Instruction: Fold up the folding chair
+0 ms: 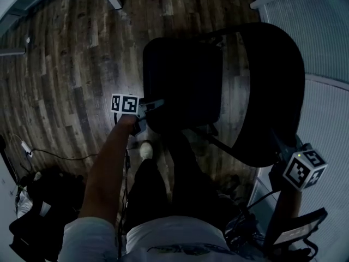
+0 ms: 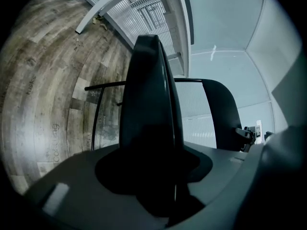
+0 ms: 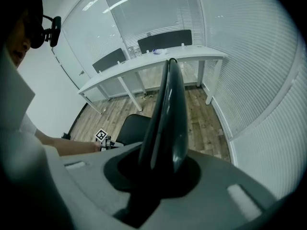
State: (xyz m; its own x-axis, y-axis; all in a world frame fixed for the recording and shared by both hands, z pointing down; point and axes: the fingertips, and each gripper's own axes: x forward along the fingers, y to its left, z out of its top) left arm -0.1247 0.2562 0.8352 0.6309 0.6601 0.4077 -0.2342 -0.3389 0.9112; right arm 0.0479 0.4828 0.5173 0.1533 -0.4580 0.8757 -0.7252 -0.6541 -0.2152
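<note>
Your left gripper (image 1: pixel 147 109) is clamped on the edge of the seat (image 1: pixel 182 89), its jaws fairly wide around the panel. Your right gripper (image 1: pixel 281 146) pinches the thin rim of the backrest (image 1: pixel 272 91). The folding chair (image 1: pixel 256 64) stands just ahead of you on the wood floor (image 1: pixel 65 64); its seat and backrest are not yet flat together, so I judge the fold begun, with the closing left to do.

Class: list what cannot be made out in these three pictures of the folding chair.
- Chair hinges: head view, hidden under the dark seat.
- Right claw tips: head view, lost against the dark backrest.
- Small items on the desk: right gripper view, too small.
</note>
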